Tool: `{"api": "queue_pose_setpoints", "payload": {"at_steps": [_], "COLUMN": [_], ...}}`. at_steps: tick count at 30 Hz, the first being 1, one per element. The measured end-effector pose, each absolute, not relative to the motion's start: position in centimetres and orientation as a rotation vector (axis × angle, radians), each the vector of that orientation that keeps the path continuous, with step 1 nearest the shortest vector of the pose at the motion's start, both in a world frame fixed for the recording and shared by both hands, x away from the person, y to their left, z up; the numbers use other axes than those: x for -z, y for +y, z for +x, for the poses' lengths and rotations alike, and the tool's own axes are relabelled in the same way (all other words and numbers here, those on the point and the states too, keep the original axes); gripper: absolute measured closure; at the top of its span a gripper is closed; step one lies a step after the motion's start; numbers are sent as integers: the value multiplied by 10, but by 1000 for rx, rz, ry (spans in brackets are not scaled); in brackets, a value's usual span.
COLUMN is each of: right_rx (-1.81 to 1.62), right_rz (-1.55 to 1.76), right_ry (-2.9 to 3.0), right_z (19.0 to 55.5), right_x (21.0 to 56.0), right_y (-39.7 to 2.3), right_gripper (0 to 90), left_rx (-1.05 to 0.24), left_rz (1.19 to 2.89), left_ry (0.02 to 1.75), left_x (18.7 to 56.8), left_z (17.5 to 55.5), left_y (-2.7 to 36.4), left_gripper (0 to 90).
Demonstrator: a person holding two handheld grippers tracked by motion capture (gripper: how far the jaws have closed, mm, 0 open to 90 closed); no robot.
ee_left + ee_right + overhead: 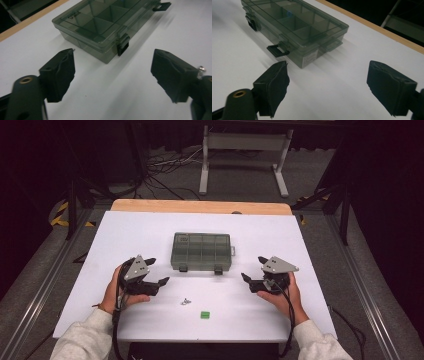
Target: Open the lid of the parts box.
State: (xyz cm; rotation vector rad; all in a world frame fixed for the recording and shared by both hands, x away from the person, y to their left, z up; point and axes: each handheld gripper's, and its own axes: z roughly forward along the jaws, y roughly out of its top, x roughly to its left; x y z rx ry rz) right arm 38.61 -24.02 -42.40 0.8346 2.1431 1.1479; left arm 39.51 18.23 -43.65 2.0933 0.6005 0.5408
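High view, nearest first: we note two sleeved forearms entering from the bottom edge, each holding a hand-held gripper. Left hand-held gripper (156, 272) and right hand-held gripper (253, 269) both have their jaws apart with nothing between them, resting low over the white worktop (125, 227) and turned inward. Between them, nearer the person, lie a small metal part (186, 301) and a green block (204, 314), apart from each other. Beyond these, at mid-worktop, sits the compartment box (202, 251), lid down, clear of both grippers.

We judge the box to be light, rigid moulded plastic with smooth, somewhat slippery walls; a hard squeeze could flex the thin lid. Its two front latches (123, 44) face the person, one of them (277, 50) appearing swung outward. These tabs are the sensible purchase for opening; for moving it, the short end walls.
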Motion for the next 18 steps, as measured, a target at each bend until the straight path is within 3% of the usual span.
{"api": "queue_pose_setpoints", "payload": {"at_steps": [7,10,18], "right_rx": [-1090,-1076,-1095], "right_rz": [804,813,831], "right_ry": [2237,2277,2347], "right_z": [408,419,430], "right_x": [433,439,442], "right_y": [-215,-208,-192], "right_gripper": [259,327,447], "left_rx": [-449,-423,-418], "left_rz": [2157,2175,2208], "left_ry": [620,610,650], "left_x": [439,441,448], "left_z": [419,426,436], "left_y": [169,164,161], "left_gripper": [366,421,465]}}
